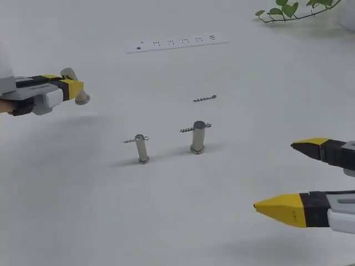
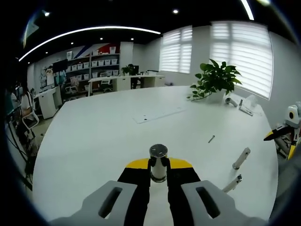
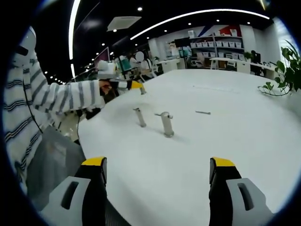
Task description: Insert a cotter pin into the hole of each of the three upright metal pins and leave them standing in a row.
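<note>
The right gripper [image 1: 273, 175] hangs nearest, jaws spread wide over the table [image 1: 111, 221]. Beyond stand a slim metal pin [image 1: 142, 149] and a thick metal pin [image 1: 198, 138], each crossed by a cotter pin. A loose cotter pin [image 1: 204, 99] lies behind them. Far left, the left gripper [image 1: 76, 87] pinches the third metal pin [image 1: 82, 99].

There are three metal pins [image 1: 143, 148] [image 1: 198, 137] [image 1: 81, 98], three cotter pins [image 1: 136, 139] [image 1: 195, 128] [image 1: 204, 99], two grippers [image 1: 72, 87] [image 1: 273, 175], one power strip [image 1: 176, 42] and one plant [image 1: 288, 10].

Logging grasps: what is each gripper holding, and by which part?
The left gripper clamps a metal pin by its shaft, head sticking out. The right gripper is open and holds nothing.
</note>
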The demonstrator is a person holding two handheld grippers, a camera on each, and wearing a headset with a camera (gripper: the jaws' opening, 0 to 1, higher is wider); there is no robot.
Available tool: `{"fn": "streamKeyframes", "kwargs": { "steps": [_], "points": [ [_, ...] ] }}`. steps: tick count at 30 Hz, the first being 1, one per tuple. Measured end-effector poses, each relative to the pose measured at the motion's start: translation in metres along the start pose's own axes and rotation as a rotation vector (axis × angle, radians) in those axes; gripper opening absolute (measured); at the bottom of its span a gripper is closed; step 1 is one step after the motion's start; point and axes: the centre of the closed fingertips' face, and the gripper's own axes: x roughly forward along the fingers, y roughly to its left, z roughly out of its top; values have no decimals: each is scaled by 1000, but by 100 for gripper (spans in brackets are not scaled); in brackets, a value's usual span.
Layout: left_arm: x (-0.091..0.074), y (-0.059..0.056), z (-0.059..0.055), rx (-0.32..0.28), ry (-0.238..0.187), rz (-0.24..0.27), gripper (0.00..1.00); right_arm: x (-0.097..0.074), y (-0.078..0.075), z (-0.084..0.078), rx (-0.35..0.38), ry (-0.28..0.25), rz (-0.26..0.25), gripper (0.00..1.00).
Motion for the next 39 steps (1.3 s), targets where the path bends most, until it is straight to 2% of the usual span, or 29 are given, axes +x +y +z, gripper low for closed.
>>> {"fn": "streamKeyframes", "kwargs": {
  "steps": [4, 8, 11, 14, 15, 18, 20, 22, 25, 28, 33, 35, 37, 39],
  "points": [
    [-14, -16, -1, 43, 17, -18, 11, -1, 0, 0, -4, -4, 2, 91],
    [-30, -38, -3, 58, 28, -39, 10, -3, 0, -1, -7, -6, 3, 91],
    [-41, -56, -6, 39, 29, -64, 10, -4, 1, 1, -12, -13, 3, 91],
    [-50, -76, -10, 44, 35, -78, 10, -4, 2, 1, -15, -18, 4, 91],
    [-51, -77, -12, 41, 36, -82, 10, -4, 2, 1, -15, -19, 4, 91],
    [-58, -96, -15, 34, 34, -97, 10, -5, 1, 0, -13, -18, 0, 92],
    [-62, -105, -16, 42, 34, -106, 10, -6, 1, 0, -13, -19, 0, 92],
    [-63, -106, -20, 49, 31, -120, 10, -6, 1, -1, -15, -20, 0, 92],
    [-62, -119, -31, 37, 56, -140, 10, -7, 2, -2, -18, -19, 3, 92],
    [-61, -126, -39, 48, 69, -149, 11, -7, 5, 0, -16, -29, 11, 92],
    [-54, -138, -54, 27, 91, -168, 11, -7, 6, -1, -13, -32, 8, 92],
    [-51, -144, -59, 48, 105, -175, 11, -7, 6, -3, -9, -29, 7, 92],
    [-47, -146, -62, 49, 108, -176, 11, -7, 5, -3, -10, -26, 5, 92],
    [-43, -150, -64, 24, 105, -182, 11, -8, 4, -3, -8, -27, 4, 92]
  ]
}}
